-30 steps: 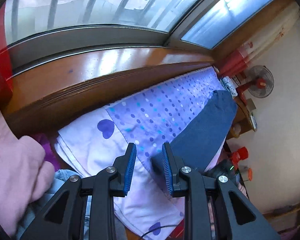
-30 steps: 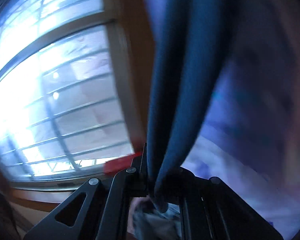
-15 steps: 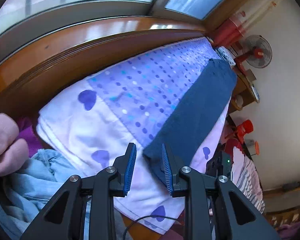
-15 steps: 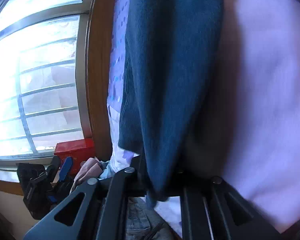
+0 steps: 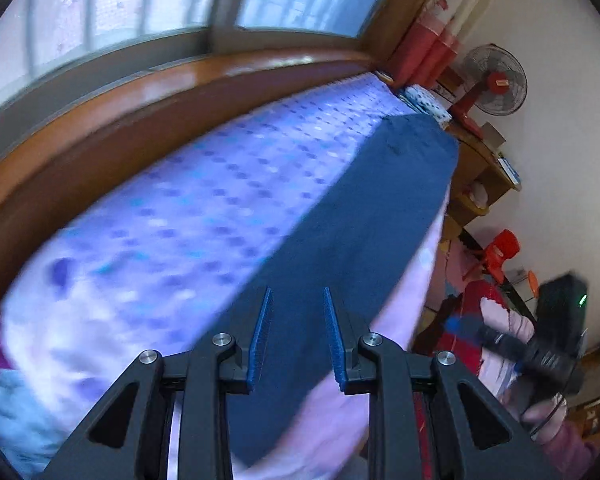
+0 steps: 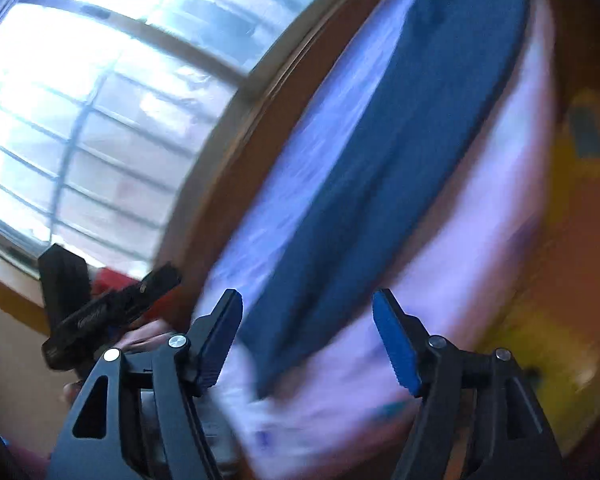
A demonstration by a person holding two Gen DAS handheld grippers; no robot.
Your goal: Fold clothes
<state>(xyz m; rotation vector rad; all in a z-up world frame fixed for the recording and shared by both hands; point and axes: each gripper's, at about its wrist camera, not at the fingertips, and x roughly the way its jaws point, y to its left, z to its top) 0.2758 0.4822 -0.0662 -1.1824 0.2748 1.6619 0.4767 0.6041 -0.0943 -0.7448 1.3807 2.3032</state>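
Observation:
A long dark blue garment (image 5: 364, 216) lies stretched out flat along the bed, over a purple dotted sheet (image 5: 204, 200). It also shows in the right wrist view (image 6: 400, 140). My left gripper (image 5: 296, 312) hovers above the garment's near end, jaws a little apart and empty. My right gripper (image 6: 308, 320) is wide open and empty just above the garment's near end. The right wrist view is blurred by motion.
A wooden window ledge (image 5: 140, 92) runs along the far side of the bed. Light blue clothing (image 5: 16, 420) lies at the bed's near left. A red fan (image 5: 492, 84) and wooden shelf (image 5: 484, 168) stand beyond the bed. The bed's pale edge (image 6: 480, 240) drops to the floor.
My right gripper has opened and let go of the blue garment, which now lies flat. My left gripper has moved over the garment's near end.

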